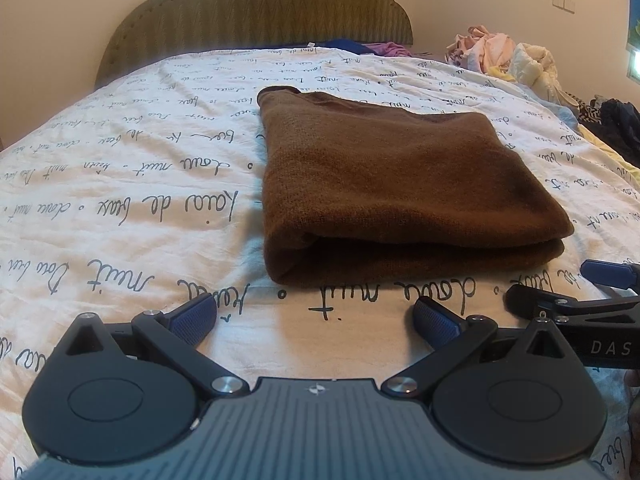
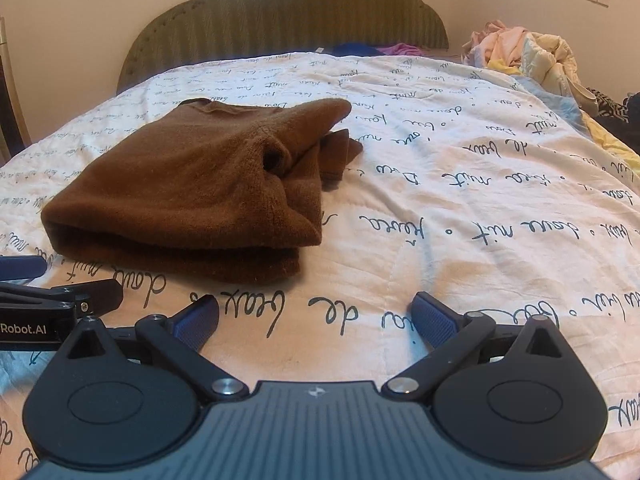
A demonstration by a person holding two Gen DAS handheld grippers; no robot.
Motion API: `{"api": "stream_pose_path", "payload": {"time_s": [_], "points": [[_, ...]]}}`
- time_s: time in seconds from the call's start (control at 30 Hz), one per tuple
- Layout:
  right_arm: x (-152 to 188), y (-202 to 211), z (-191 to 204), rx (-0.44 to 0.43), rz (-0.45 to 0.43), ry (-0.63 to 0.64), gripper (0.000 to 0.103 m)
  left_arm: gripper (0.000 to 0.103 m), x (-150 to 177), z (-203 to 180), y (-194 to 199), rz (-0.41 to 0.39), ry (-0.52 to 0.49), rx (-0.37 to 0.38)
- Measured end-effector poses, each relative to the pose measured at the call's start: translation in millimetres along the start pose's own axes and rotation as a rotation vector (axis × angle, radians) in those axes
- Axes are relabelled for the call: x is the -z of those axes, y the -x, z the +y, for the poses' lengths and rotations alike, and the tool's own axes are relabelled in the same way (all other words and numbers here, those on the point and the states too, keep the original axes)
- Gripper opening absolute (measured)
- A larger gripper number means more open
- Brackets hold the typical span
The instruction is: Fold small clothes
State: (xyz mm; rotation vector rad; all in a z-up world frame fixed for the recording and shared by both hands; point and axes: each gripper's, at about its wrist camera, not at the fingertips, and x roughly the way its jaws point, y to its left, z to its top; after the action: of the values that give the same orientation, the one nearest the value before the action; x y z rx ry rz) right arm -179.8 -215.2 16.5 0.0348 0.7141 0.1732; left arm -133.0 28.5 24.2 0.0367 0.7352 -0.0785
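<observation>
A brown knitted garment [image 1: 400, 184] lies folded in a thick rectangle on the white bedspread [image 1: 120, 184]. In the right wrist view the garment [image 2: 192, 184] sits to the left, with a bunched part sticking out at its far right side. My left gripper [image 1: 316, 320] is open and empty, just in front of the garment's near folded edge. My right gripper [image 2: 316, 320] is open and empty, over bare bedspread [image 2: 480, 184] to the right of the garment's near edge. Each gripper shows at the edge of the other's view: the right one [image 1: 576, 292], the left one [image 2: 52, 280].
A pile of pale and yellow clothes [image 1: 504, 56] lies at the bed's far right, with dark clothes [image 1: 616, 128] nearer on the right. Blue and purple items [image 2: 368, 48] lie by the green padded headboard [image 1: 256, 16]. Walls stand behind.
</observation>
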Motion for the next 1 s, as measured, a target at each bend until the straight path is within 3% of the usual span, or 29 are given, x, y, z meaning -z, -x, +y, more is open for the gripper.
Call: {"api": "stream_pose_path", "payload": {"time_s": [1.0], "points": [[1.3, 0.5, 0.2, 0.006, -0.007, -0.009, 0.103, 0.103, 0.3, -0.9, -1.0, 0.001, -0.017, -0.014]]}}
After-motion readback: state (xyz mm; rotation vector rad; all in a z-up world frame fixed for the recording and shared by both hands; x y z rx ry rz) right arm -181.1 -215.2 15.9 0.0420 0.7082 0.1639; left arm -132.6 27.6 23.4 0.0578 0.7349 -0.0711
